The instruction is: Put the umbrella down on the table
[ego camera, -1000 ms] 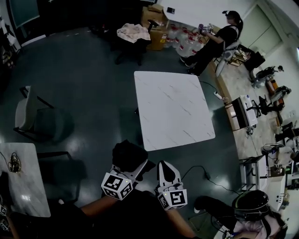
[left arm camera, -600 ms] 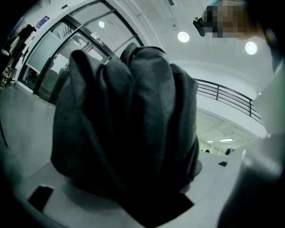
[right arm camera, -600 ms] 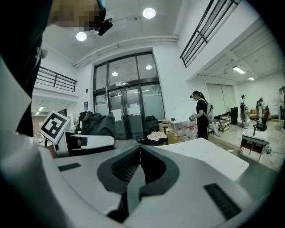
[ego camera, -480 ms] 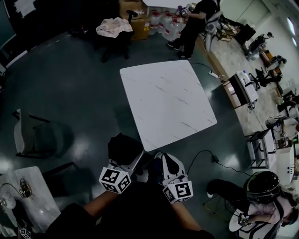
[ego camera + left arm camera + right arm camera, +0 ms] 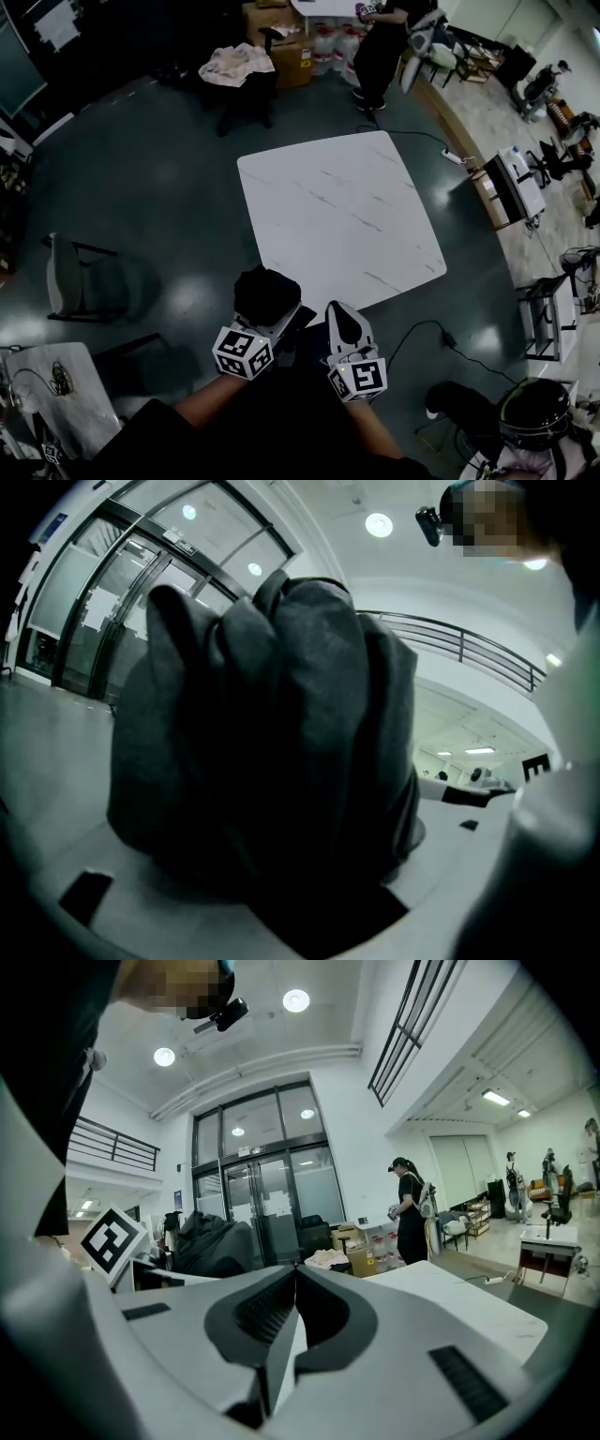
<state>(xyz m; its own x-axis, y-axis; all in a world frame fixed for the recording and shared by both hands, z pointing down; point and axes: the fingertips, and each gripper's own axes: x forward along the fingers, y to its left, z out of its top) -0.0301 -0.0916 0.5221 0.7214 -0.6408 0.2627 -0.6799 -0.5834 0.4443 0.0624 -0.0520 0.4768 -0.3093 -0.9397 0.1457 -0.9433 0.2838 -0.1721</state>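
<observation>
A black folded umbrella (image 5: 267,294) bulges from my left gripper (image 5: 281,317), which is shut on it just short of the near edge of the white marble table (image 5: 342,211). In the left gripper view the umbrella (image 5: 272,752) fills nearly the whole picture and hides the jaw tips. My right gripper (image 5: 339,317) hangs beside it to the right, also short of the table edge. Its jaws are shut with nothing between them, as the right gripper view (image 5: 296,1271) shows. That view also has the umbrella (image 5: 217,1241) to the left and the table (image 5: 469,1302) ahead on the right.
A person (image 5: 380,42) stands beyond the table by cardboard boxes (image 5: 281,37) and water bottles. A chair with cloth on it (image 5: 236,67) is at the far left, another chair (image 5: 80,281) at left. A cable (image 5: 427,328) lies on the floor. A helmeted person (image 5: 534,412) is at lower right.
Both grippers have moved forward toward the table's near edge, the left one carrying the umbrella. The jaws look the same as before.
</observation>
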